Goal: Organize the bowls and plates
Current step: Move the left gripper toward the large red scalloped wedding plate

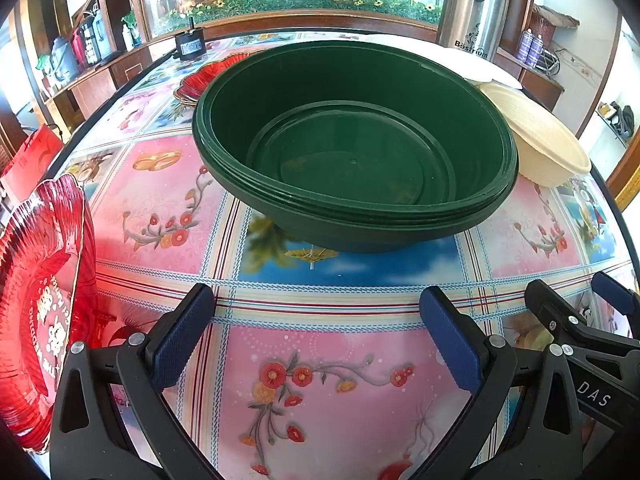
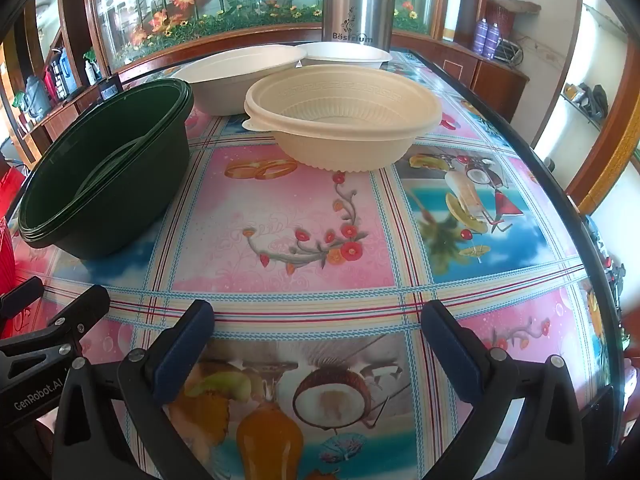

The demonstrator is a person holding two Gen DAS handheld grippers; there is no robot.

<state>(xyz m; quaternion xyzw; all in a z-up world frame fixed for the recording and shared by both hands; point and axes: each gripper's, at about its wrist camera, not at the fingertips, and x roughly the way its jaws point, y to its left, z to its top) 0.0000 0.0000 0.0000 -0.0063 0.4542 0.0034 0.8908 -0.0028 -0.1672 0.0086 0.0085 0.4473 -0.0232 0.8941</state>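
Note:
A stack of dark green bowls (image 1: 352,148) (image 2: 108,172) stands on the patterned table, straight ahead of my left gripper (image 1: 320,340), which is open and empty a short way in front of it. A cream bowl (image 2: 344,120) (image 1: 548,140) sits to the right of the green stack, ahead of my right gripper (image 2: 320,344), also open and empty. Behind it are two white bowls (image 2: 244,76) (image 2: 344,56). A red plate (image 1: 40,304) stands at the far left of the left wrist view, and another red plate (image 1: 200,80) lies behind the green stack.
A steel thermos (image 2: 360,4) (image 1: 476,8) stands at the back of the table (image 2: 304,248). A small black device (image 1: 190,46) sits at the back left. The table's dark edge (image 2: 560,184) curves along the right. The other gripper shows at each view's side.

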